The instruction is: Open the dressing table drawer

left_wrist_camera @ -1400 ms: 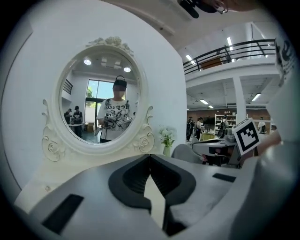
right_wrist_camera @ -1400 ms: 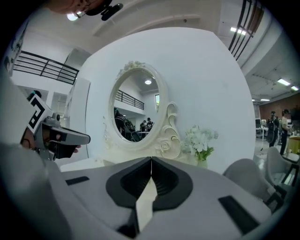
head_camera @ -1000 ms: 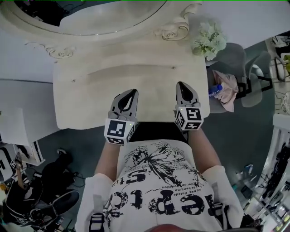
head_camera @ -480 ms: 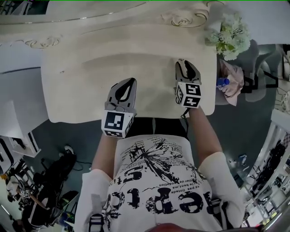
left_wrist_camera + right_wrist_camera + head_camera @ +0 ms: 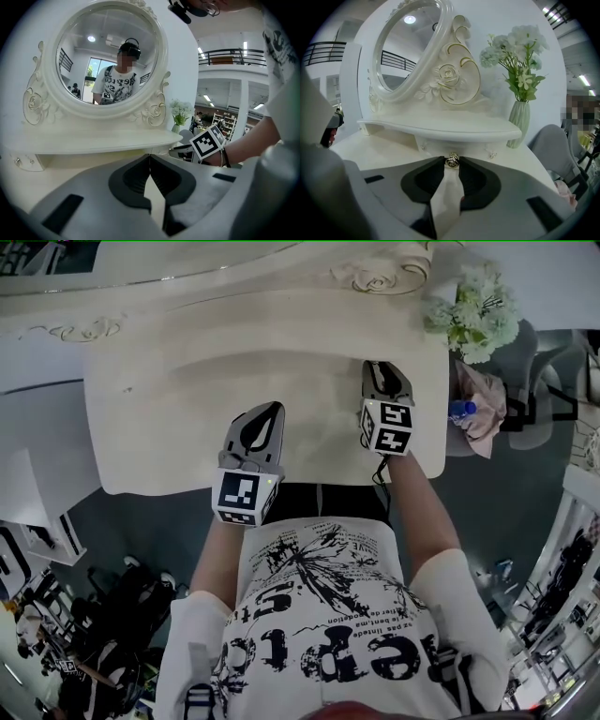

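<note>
The cream dressing table [image 5: 141,427] has a raised shelf [image 5: 440,126] with a drawer front beneath it. A small gold drawer knob [image 5: 451,160] sits right between the tips of my right gripper [image 5: 451,161]. Its jaws have just been closing and both tips now touch the knob. In the head view the right gripper [image 5: 378,366] reaches to the shelf's right part. My left gripper [image 5: 270,409] hovers over the tabletop nearer the front edge. In its own view the left gripper [image 5: 150,158] is shut, tips meeting, with nothing between them.
An oval mirror [image 5: 108,56] in a carved frame stands at the back. A pale vase of white flowers [image 5: 519,124] is on the table's right end. A grey chair [image 5: 525,381] with a pink cloth [image 5: 483,423] and a blue bottle [image 5: 459,411] stands to the right.
Both grippers have come forward and lower over the tabletop, the right one further, up to the shelf. Over the last half second they have barely shifted.
</note>
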A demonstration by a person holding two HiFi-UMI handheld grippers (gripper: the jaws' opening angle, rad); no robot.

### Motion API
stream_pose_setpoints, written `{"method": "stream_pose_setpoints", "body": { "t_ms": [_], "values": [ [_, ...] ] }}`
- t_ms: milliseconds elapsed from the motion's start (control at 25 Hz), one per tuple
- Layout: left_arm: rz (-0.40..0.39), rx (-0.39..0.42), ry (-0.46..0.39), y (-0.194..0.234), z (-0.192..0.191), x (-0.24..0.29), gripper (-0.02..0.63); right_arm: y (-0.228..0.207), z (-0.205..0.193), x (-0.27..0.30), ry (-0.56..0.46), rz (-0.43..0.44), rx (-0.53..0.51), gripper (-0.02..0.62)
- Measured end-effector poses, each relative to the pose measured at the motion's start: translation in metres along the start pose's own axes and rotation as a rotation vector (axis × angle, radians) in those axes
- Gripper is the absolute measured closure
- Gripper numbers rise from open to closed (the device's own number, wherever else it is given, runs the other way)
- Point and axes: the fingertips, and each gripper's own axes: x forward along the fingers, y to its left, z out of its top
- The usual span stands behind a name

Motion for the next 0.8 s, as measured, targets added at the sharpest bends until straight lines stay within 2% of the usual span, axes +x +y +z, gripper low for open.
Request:
{"method": "stream_pose_setpoints", "body": {
  "t_ms": [800],
  "values": [
    [-0.013, 0.037, -0.008, -0.022, -0.001, -0.025, 0.587, 0.017, -0.035, -0.048, 0.033, 0.04, 0.032, 0.488]
  ]
}}
